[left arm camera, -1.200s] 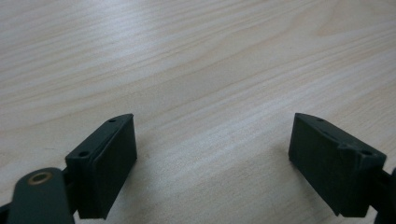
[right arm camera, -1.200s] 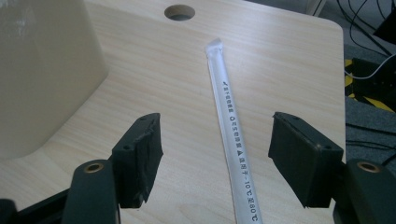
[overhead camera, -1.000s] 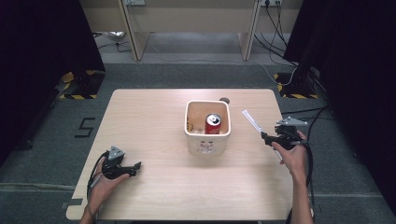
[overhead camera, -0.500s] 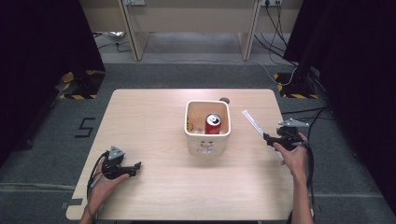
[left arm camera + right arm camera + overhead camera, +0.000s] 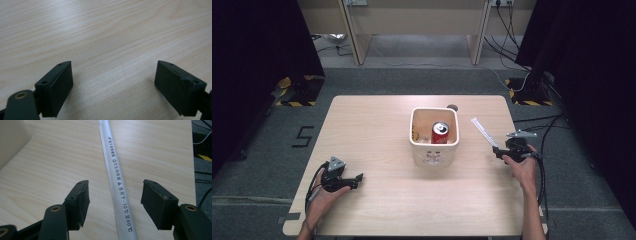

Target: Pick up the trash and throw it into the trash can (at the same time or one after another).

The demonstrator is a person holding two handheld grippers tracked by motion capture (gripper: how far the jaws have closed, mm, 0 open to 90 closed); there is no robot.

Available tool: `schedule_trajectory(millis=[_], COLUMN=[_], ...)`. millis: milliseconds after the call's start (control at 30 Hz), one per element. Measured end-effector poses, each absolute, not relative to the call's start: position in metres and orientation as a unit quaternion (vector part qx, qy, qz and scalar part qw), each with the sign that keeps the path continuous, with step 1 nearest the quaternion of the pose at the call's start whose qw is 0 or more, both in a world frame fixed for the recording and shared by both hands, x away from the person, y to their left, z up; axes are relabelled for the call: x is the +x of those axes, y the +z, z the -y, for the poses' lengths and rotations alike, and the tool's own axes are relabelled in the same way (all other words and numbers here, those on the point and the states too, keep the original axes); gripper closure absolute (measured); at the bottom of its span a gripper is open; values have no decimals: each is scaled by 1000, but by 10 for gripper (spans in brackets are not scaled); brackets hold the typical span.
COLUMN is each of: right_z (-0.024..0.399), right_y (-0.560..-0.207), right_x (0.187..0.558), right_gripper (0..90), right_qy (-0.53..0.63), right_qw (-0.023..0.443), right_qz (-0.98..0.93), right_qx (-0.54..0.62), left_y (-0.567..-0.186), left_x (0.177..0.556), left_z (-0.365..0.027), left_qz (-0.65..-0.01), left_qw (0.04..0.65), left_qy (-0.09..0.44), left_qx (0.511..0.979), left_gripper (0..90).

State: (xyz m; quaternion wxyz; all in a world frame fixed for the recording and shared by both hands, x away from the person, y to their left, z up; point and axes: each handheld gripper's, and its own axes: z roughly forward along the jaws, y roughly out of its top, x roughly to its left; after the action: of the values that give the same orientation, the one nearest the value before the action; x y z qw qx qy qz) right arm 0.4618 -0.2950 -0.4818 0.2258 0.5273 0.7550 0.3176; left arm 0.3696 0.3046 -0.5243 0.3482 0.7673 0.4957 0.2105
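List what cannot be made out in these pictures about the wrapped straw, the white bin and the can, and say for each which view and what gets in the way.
- Wrapped straw: both ends cut off by the top and bottom edges of the right gripper view; its near end in the high view lies behind the right gripper.
- White bin: its wall hides the floor inside, high view.
- Red can: label too small to read, high view.
- Small dark thing behind the bin: too small to identify.

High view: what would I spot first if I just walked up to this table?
The red can standing in the white box mid-table. Right of the box, a wrapped straw lies flat between the right gripper's open jaws, untouched. The left gripper rests open near the front left.
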Motion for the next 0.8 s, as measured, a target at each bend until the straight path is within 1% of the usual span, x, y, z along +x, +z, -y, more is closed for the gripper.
schedule_trajectory(millis=[367, 567, 800], right_z=[296, 296, 296], right_y=[-497, -497, -500], right_x=[466, 468, 470], right_gripper=[433, 436, 470], right_qy=[299, 298, 288], right_qw=[223, 226, 225], right_qz=[-757, -758, -761], right_qx=[536, 535, 536], left_y=[-524, -524, -524], left_x=[370, 370, 370], left_z=[-305, -305, -305], left_qz=[-496, -496, -496], left_qw=[348, 348, 348], left_qy=[211, 210, 211], left_qx=[767, 767, 767], left_gripper=[146, 146, 146])
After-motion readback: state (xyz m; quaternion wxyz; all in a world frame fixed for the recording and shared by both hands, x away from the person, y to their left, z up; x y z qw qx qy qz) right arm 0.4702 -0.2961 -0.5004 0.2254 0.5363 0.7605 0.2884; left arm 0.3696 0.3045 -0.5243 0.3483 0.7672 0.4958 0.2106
